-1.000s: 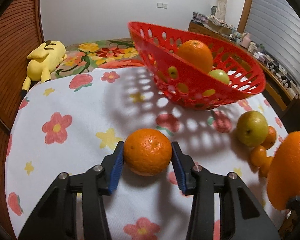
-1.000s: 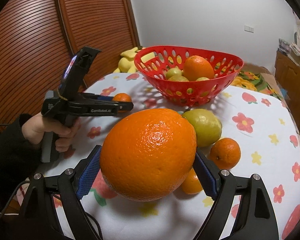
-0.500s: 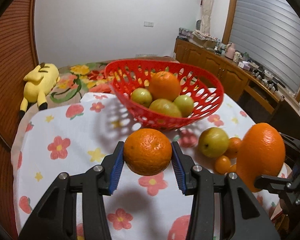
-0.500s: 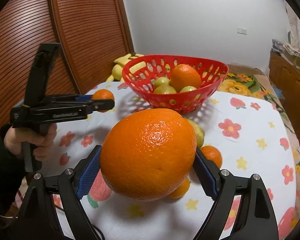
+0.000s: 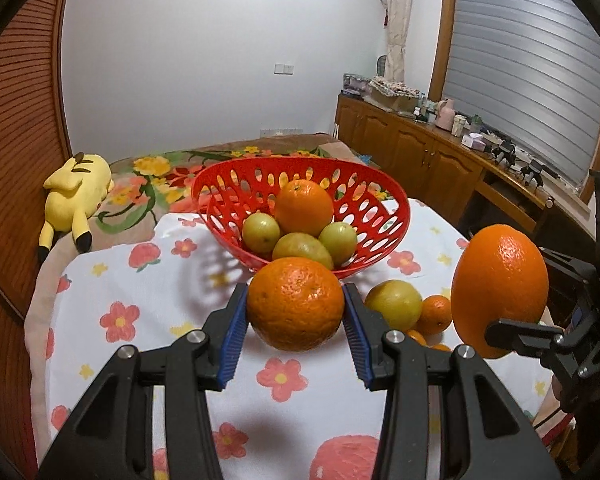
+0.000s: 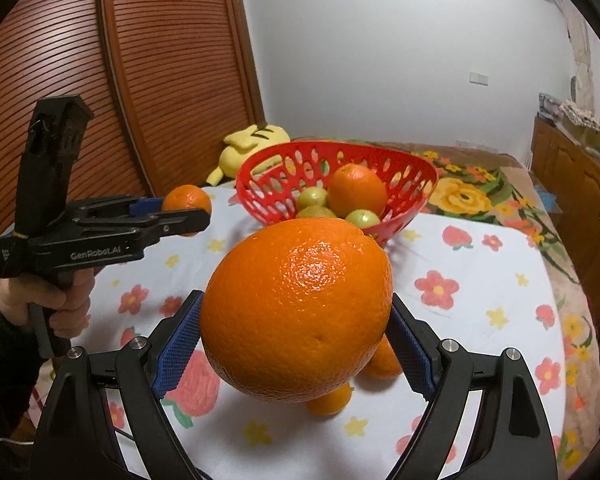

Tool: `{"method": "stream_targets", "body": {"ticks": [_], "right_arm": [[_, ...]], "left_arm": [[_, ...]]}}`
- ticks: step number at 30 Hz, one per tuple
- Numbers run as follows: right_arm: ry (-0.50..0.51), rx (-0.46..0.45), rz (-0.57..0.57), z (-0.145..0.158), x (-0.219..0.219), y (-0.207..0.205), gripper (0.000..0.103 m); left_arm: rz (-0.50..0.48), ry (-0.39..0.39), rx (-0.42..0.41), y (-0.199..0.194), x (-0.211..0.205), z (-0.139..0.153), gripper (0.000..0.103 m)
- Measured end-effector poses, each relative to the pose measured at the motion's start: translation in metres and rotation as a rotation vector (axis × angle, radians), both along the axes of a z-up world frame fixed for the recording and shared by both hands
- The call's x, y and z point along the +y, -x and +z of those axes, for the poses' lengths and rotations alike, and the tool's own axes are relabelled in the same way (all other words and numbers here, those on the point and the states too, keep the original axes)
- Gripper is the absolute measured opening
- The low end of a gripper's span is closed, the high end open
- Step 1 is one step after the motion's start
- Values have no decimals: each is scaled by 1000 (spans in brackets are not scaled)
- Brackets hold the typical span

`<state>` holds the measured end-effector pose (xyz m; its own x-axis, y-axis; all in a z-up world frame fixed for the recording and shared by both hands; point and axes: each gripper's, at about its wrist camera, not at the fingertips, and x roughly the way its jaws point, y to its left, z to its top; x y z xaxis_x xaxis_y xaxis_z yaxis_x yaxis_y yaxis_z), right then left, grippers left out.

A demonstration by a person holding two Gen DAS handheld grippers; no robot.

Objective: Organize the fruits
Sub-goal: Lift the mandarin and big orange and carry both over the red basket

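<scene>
My left gripper [image 5: 295,330] is shut on a small orange [image 5: 295,303] and holds it in the air above the flowered tablecloth, short of the red basket [image 5: 392,200]. My right gripper [image 6: 296,340] is shut on a large orange [image 6: 296,312], also lifted; it shows at the right in the left wrist view [image 5: 500,290]. The basket [image 6: 416,170] holds one orange [image 5: 304,208] and three green fruits [image 5: 302,249]. The left gripper with its orange [image 6: 187,200] shows at the left in the right wrist view.
A green fruit [image 5: 394,305] and small tangerines [image 5: 433,314] lie on the tablecloth [image 5: 140,300] right of the basket's front. A yellow plush toy [image 5: 76,196] lies on the bed behind. Wooden cabinets [image 5: 420,156] stand at the right, a slatted wooden door [image 6: 60,80] at the left.
Both grippers have risen and pulled back from the table, each still holding its orange. The basket now looks farther off and lower, with its inside showing.
</scene>
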<state>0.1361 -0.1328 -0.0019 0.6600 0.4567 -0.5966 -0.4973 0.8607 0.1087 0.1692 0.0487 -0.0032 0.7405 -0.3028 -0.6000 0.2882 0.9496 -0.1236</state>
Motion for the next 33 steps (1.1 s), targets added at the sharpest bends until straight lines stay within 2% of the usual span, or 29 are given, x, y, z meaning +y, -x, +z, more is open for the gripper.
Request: {"method": "stream_targets", "body": {"ticks": [14, 33], "right_arm": [[11, -31, -5, 17, -3, -10, 89], [81, -41, 53, 29, 6, -92, 89]], "left_arm": [[-11, 7, -22, 0, -4, 8, 44], [32, -14, 0, -53, -9, 4, 44]]}}
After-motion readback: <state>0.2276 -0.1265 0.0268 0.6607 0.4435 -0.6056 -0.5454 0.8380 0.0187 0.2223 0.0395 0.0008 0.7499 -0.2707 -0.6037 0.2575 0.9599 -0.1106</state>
